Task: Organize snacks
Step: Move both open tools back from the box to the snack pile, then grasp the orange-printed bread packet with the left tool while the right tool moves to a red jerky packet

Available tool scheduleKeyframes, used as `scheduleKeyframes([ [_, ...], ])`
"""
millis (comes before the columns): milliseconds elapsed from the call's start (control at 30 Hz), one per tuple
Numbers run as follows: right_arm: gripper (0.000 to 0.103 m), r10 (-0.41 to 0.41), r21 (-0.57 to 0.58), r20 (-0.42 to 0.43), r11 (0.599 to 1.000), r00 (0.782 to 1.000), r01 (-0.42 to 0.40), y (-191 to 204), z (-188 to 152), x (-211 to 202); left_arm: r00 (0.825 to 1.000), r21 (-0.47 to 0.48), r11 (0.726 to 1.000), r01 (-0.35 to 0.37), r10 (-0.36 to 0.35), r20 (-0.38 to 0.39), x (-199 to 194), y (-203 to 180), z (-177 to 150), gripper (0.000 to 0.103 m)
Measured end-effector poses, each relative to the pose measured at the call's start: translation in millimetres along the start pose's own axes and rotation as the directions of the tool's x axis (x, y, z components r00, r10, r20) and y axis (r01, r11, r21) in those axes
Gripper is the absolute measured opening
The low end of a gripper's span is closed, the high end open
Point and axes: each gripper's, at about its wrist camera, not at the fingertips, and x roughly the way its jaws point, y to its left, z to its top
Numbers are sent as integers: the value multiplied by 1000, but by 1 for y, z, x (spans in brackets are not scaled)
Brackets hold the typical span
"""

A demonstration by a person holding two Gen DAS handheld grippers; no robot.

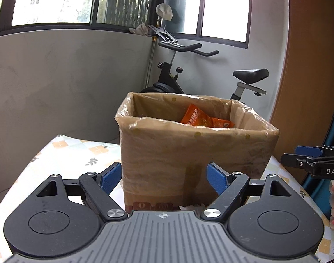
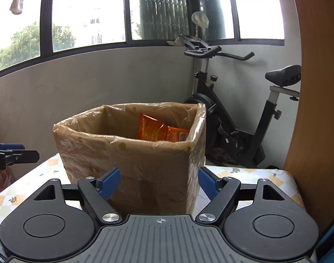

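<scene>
Left wrist view: left gripper [image 1: 163, 176] points slightly downward at the cardboard box [image 1: 195, 153] on the counter [image 1: 64, 153], jaws wide and empty. Orange snack packets [image 1: 199, 118] lie inside the plastic-lined box, mostly hidden by its rim. At 3 o'clock, the right gripper [image 1: 298, 157] is cut off.

Right wrist view: right gripper [image 2: 159, 183], jaws wide, empty, faces the box; left gripper enters at 9 o'clock.

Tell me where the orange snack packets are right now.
The orange snack packets lie inside the plastic-lined cardboard box on the patterned table, toward its far right corner in both wrist views, with the exercise bike behind the box.
</scene>
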Motion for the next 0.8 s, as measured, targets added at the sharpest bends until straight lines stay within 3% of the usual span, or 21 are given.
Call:
scheduleKeyframes([
  [367,75,-47,13,-66,999,997,48,-31,-51,-5,993,-33,998,52,-56,-108,13,-17,-49,86],
  [633,75,-72,67,-111,995,991,80,-48,-93,-9,974,-40,996,76,-83,-211,28,-33,-89,87],
  [800,74,-84,18,-185,996,979,89,-51,-123,-7,956,-58,995,85,-98,-277,36,-39,-111,88],
])
